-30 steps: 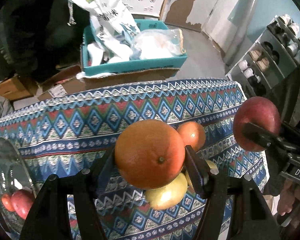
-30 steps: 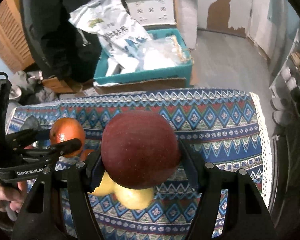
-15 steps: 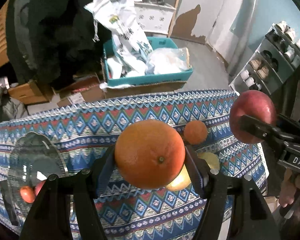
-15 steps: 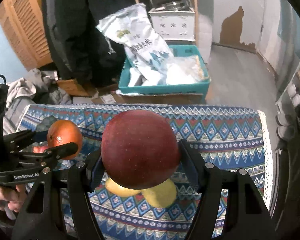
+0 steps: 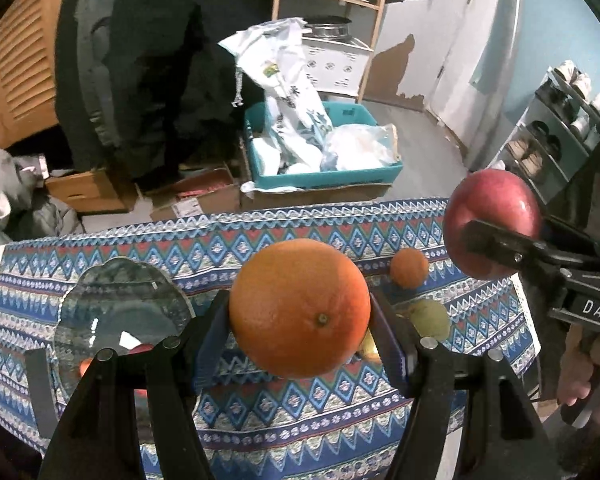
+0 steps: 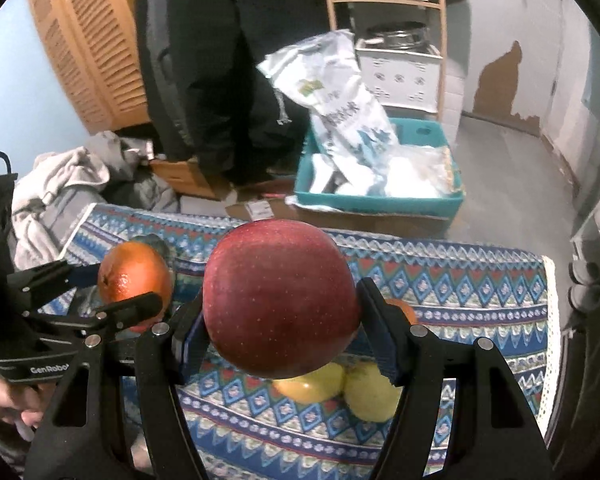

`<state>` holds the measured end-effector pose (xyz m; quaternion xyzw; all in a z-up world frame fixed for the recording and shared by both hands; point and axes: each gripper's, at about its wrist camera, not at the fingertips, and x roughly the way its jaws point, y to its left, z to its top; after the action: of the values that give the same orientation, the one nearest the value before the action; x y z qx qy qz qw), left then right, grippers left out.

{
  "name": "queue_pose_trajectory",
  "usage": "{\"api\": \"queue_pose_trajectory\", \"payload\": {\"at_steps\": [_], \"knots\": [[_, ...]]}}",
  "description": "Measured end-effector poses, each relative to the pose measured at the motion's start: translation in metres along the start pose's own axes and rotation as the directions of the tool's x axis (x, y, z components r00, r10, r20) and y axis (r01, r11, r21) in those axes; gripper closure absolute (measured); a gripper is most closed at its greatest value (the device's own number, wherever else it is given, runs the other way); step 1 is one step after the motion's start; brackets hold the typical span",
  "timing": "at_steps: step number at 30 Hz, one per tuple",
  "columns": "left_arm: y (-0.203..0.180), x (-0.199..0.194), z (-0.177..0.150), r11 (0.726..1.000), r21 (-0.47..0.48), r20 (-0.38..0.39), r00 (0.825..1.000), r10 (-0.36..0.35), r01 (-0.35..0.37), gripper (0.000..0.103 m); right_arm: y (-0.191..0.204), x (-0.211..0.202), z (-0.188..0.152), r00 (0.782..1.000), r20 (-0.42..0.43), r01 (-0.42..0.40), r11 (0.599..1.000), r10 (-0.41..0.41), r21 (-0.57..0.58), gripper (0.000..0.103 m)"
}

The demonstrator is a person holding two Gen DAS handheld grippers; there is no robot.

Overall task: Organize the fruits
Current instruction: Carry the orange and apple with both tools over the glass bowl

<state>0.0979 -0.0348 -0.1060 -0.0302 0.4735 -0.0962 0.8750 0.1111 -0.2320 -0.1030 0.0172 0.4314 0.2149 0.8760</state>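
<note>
My left gripper (image 5: 300,336) is shut on a large orange (image 5: 300,308) and holds it well above the patterned tablecloth (image 5: 260,248). My right gripper (image 6: 280,336) is shut on a dark red apple (image 6: 280,296), also held high; the apple shows in the left wrist view (image 5: 492,220) at right. A glass bowl (image 5: 120,312) at the left holds red fruit, partly hidden by my fingers. A small orange (image 5: 409,268) and two yellow-green fruits (image 6: 374,392) lie on the cloth at right.
Beyond the table's far edge stand a teal crate (image 5: 324,176) with white bags, cardboard boxes (image 5: 88,192) and a person in dark clothes (image 5: 152,60). A shoe rack (image 5: 560,128) is at the right. The cloth's lace edge (image 6: 550,320) marks the table's right side.
Both grippers have risen and pulled back with their fruit; the table looks smaller and farther. The glass bowl has come further into the left wrist view.
</note>
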Motion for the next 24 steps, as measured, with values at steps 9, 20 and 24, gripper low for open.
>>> {"api": "queue_pose_trajectory", "payload": {"at_steps": [9,20,24], "knots": [[0.033,-0.022,-0.011,0.998,-0.040,0.032,0.999,0.040,-0.038,0.034,0.042,0.007,0.008,0.999,-0.009,-0.054,0.997,0.053,-0.054,0.035],[0.076,-0.044,-0.027,0.992,-0.103,0.049,0.996,0.073,-0.068,0.034,0.094,0.026,0.014,0.994,-0.037,-0.110,0.986,0.107,-0.127,0.035],[0.094,-0.049,-0.034,0.988,-0.135,0.051,0.995,0.086,-0.078,0.034,0.114,0.035,0.015,0.991,-0.054,-0.130,0.980,0.123,-0.152,0.035]]}}
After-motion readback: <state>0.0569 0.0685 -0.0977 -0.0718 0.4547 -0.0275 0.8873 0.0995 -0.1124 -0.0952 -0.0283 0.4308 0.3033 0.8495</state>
